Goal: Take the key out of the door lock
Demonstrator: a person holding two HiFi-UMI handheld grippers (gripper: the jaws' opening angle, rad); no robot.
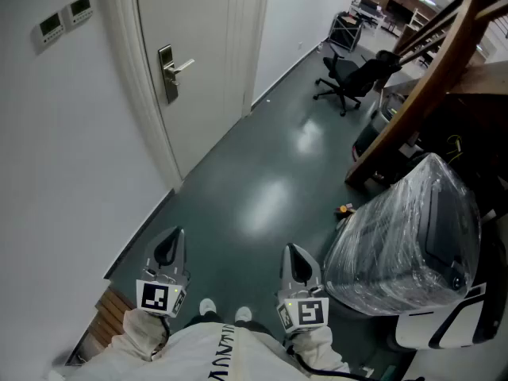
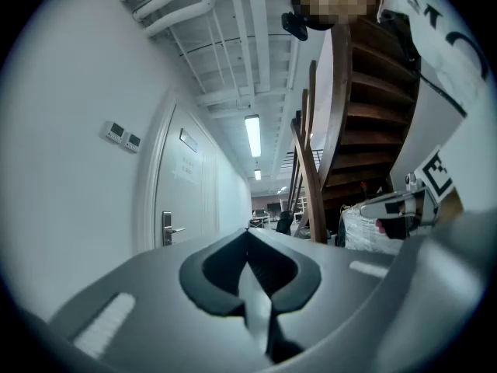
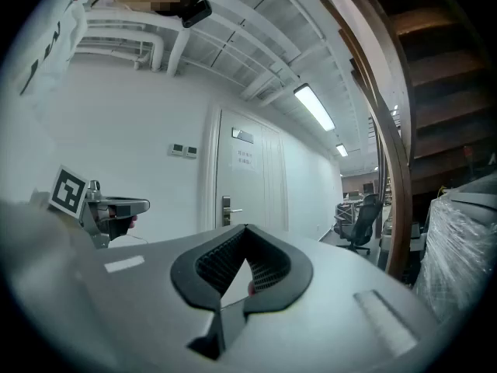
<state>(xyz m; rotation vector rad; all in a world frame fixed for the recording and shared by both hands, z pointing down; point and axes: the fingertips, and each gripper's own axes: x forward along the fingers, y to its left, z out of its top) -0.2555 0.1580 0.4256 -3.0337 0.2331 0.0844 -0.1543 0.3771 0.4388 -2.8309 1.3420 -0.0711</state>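
Note:
The white door (image 1: 190, 46) stands at the far left of the corridor. A metal lock plate with a lever handle (image 1: 169, 71) is on it. The plate also shows small in the left gripper view (image 2: 166, 230) and in the right gripper view (image 3: 227, 208). No key can be made out at this distance. My left gripper (image 1: 171, 243) and right gripper (image 1: 296, 256) hang low near my body, well short of the door. Each one's jaws are shut with nothing between them, the left (image 2: 248, 239) and the right (image 3: 247, 231).
A plastic-wrapped machine (image 1: 405, 228) stands close on my right, under a wooden staircase (image 1: 432, 78). A black office chair (image 1: 349, 78) sits farther down the corridor. Two wall controllers (image 1: 63, 18) hang left of the door. Dark floor (image 1: 262, 189) stretches ahead.

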